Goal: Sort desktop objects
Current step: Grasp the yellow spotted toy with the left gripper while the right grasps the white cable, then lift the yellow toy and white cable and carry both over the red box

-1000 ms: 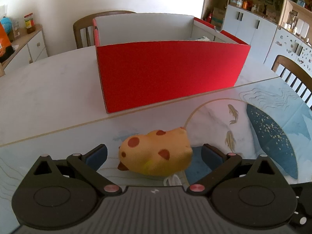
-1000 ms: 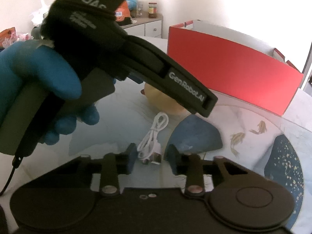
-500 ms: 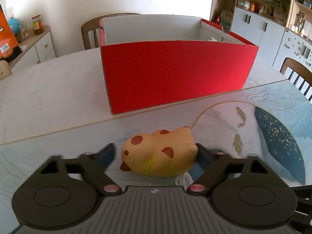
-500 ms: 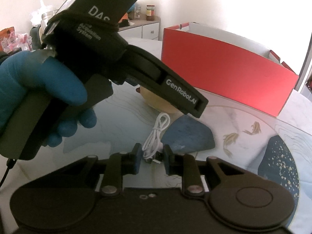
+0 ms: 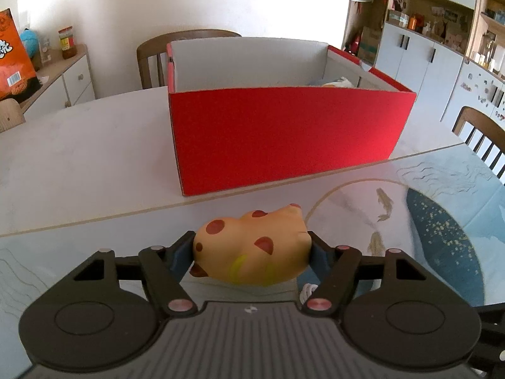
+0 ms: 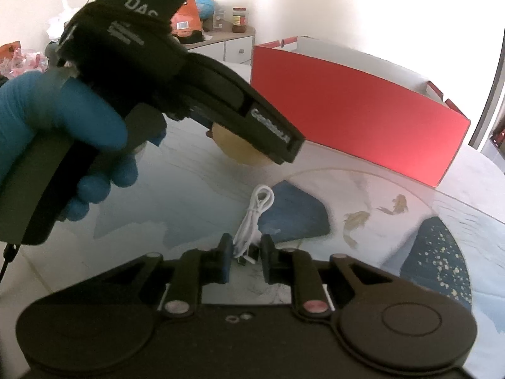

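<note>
My left gripper (image 5: 251,249) is shut on a yellow squishy toy (image 5: 252,246) with red spots and holds it just above the patterned mat. The red cardboard box (image 5: 284,135) stands open right behind it. In the right wrist view the left gripper (image 6: 221,101) crosses the frame, with the toy (image 6: 243,153) partly hidden under it. My right gripper (image 6: 243,257) is closed on the end of a coiled white USB cable (image 6: 255,211) that trails forward on the mat. The box (image 6: 353,110) is at the far right.
A fish-patterned glass mat (image 5: 442,227) covers the near table. Something pale lies inside the box (image 5: 334,82). Wooden chairs stand behind the box (image 5: 189,39) and at the right (image 5: 483,139). A sideboard (image 5: 56,79) with a jar is far left.
My left fingers closed onto the yellow toy and lifted it a little. My right fingers narrowed around the cable end.
</note>
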{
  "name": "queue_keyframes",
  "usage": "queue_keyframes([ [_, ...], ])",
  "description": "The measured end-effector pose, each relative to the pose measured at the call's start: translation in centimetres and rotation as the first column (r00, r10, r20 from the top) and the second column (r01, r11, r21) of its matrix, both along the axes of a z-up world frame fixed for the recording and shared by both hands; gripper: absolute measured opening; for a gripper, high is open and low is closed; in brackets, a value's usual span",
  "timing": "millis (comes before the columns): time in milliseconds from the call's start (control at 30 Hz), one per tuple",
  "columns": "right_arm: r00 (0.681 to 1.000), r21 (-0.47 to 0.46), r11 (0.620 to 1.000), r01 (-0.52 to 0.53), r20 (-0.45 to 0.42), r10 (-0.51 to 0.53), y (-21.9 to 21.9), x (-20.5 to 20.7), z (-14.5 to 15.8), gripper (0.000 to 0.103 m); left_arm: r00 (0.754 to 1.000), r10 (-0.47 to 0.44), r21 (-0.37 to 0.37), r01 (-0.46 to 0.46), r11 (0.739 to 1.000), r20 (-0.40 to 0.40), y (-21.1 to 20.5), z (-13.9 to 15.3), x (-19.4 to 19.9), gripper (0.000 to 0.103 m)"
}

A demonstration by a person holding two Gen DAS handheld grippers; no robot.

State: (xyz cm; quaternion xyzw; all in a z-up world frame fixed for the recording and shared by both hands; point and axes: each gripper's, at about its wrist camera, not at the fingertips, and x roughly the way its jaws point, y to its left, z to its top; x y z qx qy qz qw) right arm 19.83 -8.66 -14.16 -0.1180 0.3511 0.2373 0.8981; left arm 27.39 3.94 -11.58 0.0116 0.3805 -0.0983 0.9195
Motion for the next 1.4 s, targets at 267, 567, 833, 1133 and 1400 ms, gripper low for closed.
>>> queue_keyframes([
  [267,0.999,0.008,0.999,0.034,0.013,-0.034,-0.8,-0.3,0.0,0.016,1.000,0.000,-0.017,0.000,1.000,0.006,-0.1,1.1,-0.8,0.072],
  [567,0.998,0.019,0.998,0.056,0.037,-0.057,-2.8,-1.4,2.5,0.016,1.000,0.009,-0.033,-0.009,0.999,0.026,0.3,2.8,-1.6,0.072],
  [833,0.995,0.045,0.996,0.072,0.068,-0.075,-4.6,-1.3,5.7,0.016,0.999,0.008,-0.042,-0.006,0.999,0.050,0.0,5.5,-2.3,0.072],
  [1133,0.989,0.082,0.992,0.097,0.104,-0.105,-6.6,-0.3,9.3,0.016,0.996,-0.013,-0.031,0.016,0.999,0.090,-0.9,8.9,-2.8,0.072],
  [1400,0.984,0.119,0.987,0.108,0.127,-0.123,-8.2,1.5,12.7,0.016,0.991,-0.041,-0.019,0.044,0.999,0.127,-2.0,12.0,-2.4,0.072],
])
